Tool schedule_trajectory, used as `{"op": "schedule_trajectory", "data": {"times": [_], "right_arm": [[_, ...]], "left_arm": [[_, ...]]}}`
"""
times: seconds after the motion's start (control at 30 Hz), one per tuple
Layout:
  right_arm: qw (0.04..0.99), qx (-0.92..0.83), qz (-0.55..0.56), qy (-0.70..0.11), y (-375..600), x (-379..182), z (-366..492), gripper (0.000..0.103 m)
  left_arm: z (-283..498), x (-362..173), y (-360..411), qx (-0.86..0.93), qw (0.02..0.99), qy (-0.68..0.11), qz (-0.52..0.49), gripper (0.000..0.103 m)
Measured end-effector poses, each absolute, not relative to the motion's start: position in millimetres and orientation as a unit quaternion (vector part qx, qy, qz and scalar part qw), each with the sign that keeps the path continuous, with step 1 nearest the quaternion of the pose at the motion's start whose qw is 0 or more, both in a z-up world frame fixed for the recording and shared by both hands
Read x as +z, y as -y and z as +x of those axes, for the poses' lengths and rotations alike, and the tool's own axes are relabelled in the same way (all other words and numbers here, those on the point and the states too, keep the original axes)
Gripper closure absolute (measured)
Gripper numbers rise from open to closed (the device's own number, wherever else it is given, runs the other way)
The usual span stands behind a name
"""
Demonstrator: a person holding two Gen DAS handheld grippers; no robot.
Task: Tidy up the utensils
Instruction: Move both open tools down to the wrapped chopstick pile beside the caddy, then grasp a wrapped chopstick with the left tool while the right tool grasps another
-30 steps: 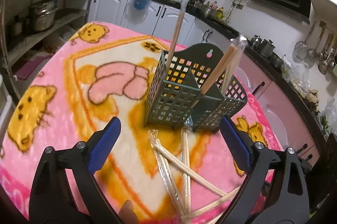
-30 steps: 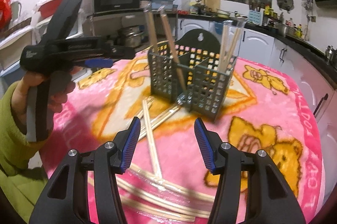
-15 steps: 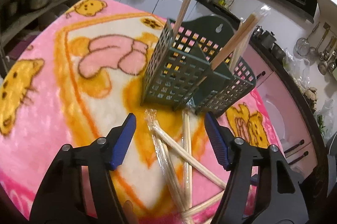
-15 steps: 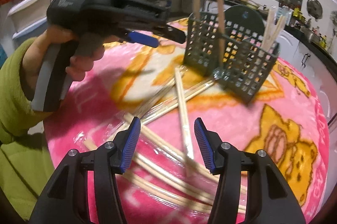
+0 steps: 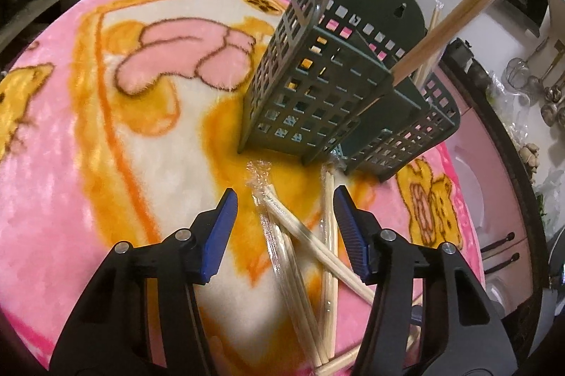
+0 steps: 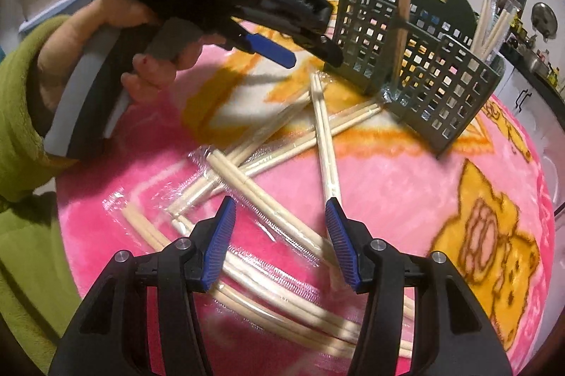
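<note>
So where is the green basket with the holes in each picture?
Left wrist view: the green basket stands upper middle, just beyond the open left hand-held gripper.
Right wrist view: the basket is at upper right, far beyond the open right hand-held gripper.
Shared landmark: the wrapped chopsticks lying on the pink blanket by the basket's base.
</note>
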State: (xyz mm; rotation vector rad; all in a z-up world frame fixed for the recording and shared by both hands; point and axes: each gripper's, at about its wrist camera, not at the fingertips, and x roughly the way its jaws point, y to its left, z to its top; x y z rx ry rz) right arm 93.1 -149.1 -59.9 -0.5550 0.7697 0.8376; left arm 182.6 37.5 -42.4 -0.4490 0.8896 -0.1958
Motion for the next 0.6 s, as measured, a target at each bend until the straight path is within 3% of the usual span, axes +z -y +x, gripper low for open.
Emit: {"op": "schedule_trajectory", "data": {"times": [0.3,0.47,0.6], "right_arm": [[0.802,0.397,-0.281,-0.346,138,-67,94,0.061],[0.801,0.402,-0.284,-0.341,136,-66,94,0.067],[0.8,0.404,-0.295,-0.331,133,-65,86,0.074]], "left_arm": [[196,-55,-31,-0.09,0.866,-0.444,-0.209,0.062],[201,-59,-30,-0.084,0.867,-0.447,-0.204,0.072],[203,-61,-31,-0.075,0.868,-0.448,-0.202,0.087]]}}
